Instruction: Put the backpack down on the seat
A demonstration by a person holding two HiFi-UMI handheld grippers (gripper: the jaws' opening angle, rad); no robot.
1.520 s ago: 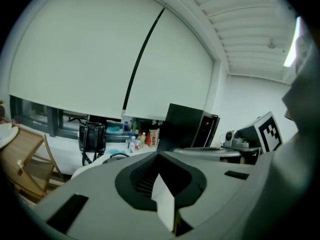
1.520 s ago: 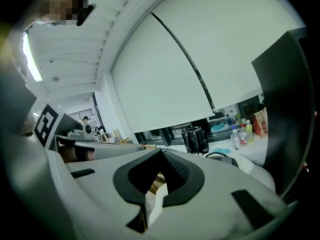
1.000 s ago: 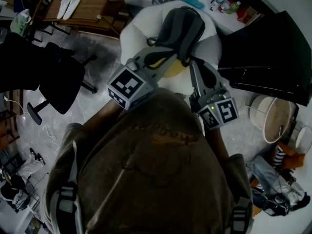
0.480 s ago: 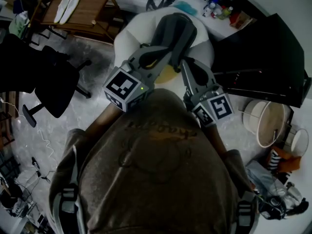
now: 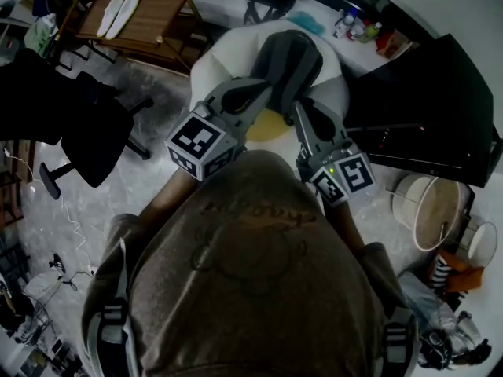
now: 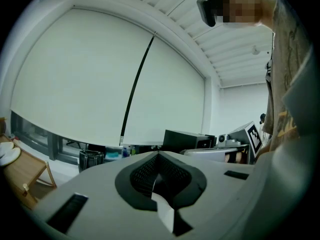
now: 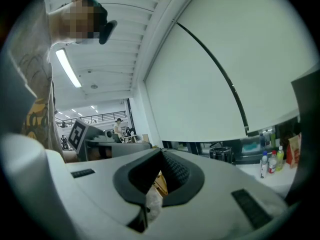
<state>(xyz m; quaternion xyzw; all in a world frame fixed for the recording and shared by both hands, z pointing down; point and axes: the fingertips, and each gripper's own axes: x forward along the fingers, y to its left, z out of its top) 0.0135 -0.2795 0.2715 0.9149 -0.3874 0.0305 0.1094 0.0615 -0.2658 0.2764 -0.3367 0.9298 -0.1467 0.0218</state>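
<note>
A grey backpack point(image 5: 287, 53) lies on a round white seat point(image 5: 216, 53) ahead of me in the head view. My left gripper point(image 5: 259, 94) reaches to the backpack's near end from the left, and my right gripper point(image 5: 302, 112) comes up beside it on the right. Whether either one touches the backpack is hidden. In the left gripper view the left gripper point(image 6: 158, 156) has its jaws shut, with nothing between the pads. The right gripper point(image 7: 161, 154) in its own view is shut in the same way. Both of these views point up at a window blind.
A yellow patch point(image 5: 263, 124) shows on the seat between the grippers. A black office chair point(image 5: 94, 124) stands at the left and a wooden table point(image 5: 149, 14) behind it. A black cabinet point(image 5: 440, 108) and a round basket point(image 5: 432, 210) are at the right. Bottles point(image 5: 357, 28) stand behind the seat.
The head view has shifted a little. Both grippers have stayed shut at the backpack's near end.
</note>
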